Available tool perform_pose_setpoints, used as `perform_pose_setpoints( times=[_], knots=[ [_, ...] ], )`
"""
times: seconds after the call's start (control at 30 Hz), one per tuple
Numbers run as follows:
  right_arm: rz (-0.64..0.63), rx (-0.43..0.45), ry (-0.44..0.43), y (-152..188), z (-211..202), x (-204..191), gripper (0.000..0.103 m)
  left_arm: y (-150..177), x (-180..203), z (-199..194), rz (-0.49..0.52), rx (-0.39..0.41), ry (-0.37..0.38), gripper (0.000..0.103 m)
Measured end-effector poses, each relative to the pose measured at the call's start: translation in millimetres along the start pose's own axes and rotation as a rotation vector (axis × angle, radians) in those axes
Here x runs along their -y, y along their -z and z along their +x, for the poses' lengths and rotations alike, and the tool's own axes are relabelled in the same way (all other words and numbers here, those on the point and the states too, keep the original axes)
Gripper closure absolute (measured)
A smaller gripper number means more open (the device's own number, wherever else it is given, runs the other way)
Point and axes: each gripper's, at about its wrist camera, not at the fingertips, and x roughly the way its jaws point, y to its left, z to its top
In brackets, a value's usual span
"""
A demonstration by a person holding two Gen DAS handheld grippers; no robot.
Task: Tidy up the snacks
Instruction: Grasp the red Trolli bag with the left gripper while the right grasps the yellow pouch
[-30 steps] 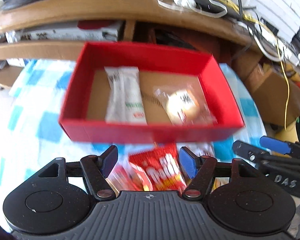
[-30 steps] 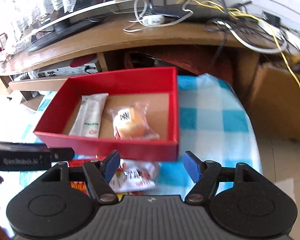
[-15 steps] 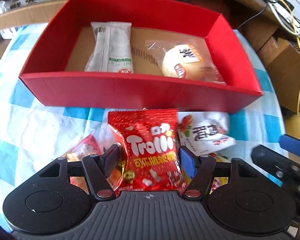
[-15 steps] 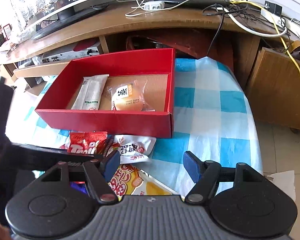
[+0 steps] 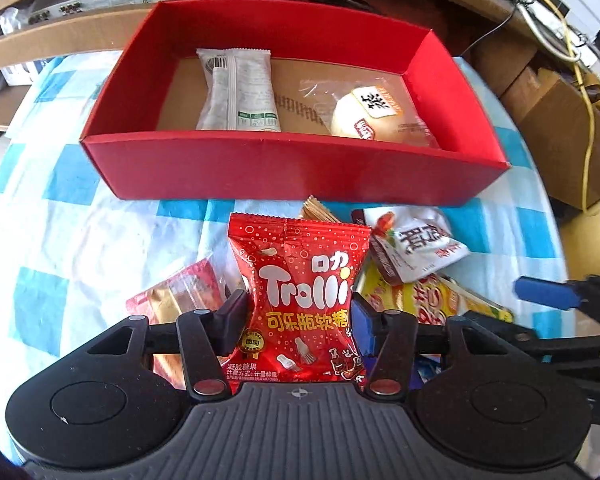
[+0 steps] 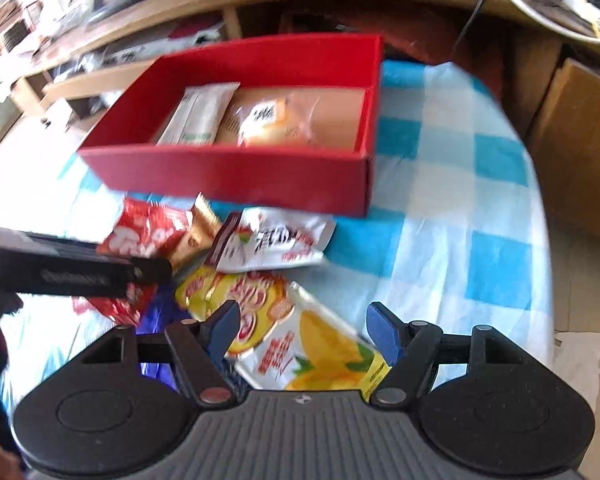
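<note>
A red box point(image 5: 296, 168) point(image 6: 240, 180) on the checked cloth holds a white snack bar point(image 5: 238, 90) and a wrapped bun point(image 5: 374, 114). In front of it lies a pile of snacks. My left gripper point(image 5: 298, 314) has its fingers against both sides of the red Trolli bag point(image 5: 304, 292), which stands above the pile. My right gripper point(image 6: 304, 330) is open over a yellow mango packet point(image 6: 324, 356) and a yellow-red packet point(image 6: 240, 292). A white packet point(image 6: 276, 244) lies just before the box.
A wooden desk with cables point(image 5: 540, 8) and shelves stands behind the round table. Cardboard boxes point(image 5: 560, 128) sit at the right. The left gripper's body point(image 6: 60, 268) crosses the right wrist view. The table edge point(image 6: 540, 240) curves close on the right.
Both grippers have dropped back toward the snack pile in front of the box. The left fingers have closed in on the Trolli bag. The right gripper moved over the yellow packets.
</note>
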Motion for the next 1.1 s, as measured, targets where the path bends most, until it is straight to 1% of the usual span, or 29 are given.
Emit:
perform_pose_setpoints(
  times=[0.2, 0.23, 0.27, 0.4, 0.5, 0.6, 0.67, 0.73, 0.8, 0.87, 0.97, 1.03, 1.1],
  knots=[
    [-0.062, -0.048, -0.057, 1.1, 21.6, -1.9, 0.027, 1.7, -1.8, -6.9, 0.001, -0.002, 0.042, 0.042],
    [-0.061, -0.060, -0.062, 1.6, 27.3, -1.9, 0.024, 2.0, -1.8, -8.3, 0.001, 0.000, 0.046, 0.042],
    [-0.057, -0.055, -0.066, 1.6, 29.2, -2.5, 0.016, 1.6, -2.4, -9.0, -0.001, 0.002, 0.049, 0.042],
    [0.011, -0.076, -0.057, 6.9, 26.9, -5.2, 0.016, 1.1, -7.1, -10.6, -0.011, 0.005, 0.055, 0.042],
    [0.021, -0.103, -0.060, 20.1, 20.5, -17.1, 0.017, 0.3, -11.2, -10.7, -0.021, 0.003, 0.058, 0.041],
    [0.016, -0.144, -0.099, 38.1, 13.1, -32.6, 0.018, 0.6, -13.4, -11.3, -0.017, 0.002, 0.062, 0.041],
    [0.014, -0.138, -0.109, 43.0, 7.5, -38.0, 0.019, 1.1, -15.9, -11.0, -0.019, 0.000, 0.067, 0.041],
    [0.015, -0.110, -0.043, 39.0, 7.6, -36.4, 0.019, 1.3, -17.8, -10.8, -0.022, -0.001, 0.073, 0.041],
    [0.049, -0.096, -0.010, 30.7, 14.1, -29.0, 0.019, 1.4, -17.7, -10.7, -0.018, -0.002, 0.074, 0.041],
    [0.077, -0.092, -0.019, 20.6, 24.6, -24.0, 0.019, 1.9, -17.7, -10.5, -0.017, -0.004, 0.076, 0.041],
    [0.053, -0.067, -0.016, 11.4, 31.4, -27.4, 0.017, 1.6, -17.6, -9.4, -0.015, -0.008, 0.077, 0.041],
    [0.040, -0.063, -0.021, 9.2, 35.7, -31.7, 0.012, 1.3, -17.9, -7.3, -0.015, -0.012, 0.076, 0.041],
    [0.020, -0.062, -0.029, 11.3, 39.0, -37.2, 0.002, 0.7, -17.9, -6.7, -0.016, -0.012, 0.076, 0.040]
  ],
)
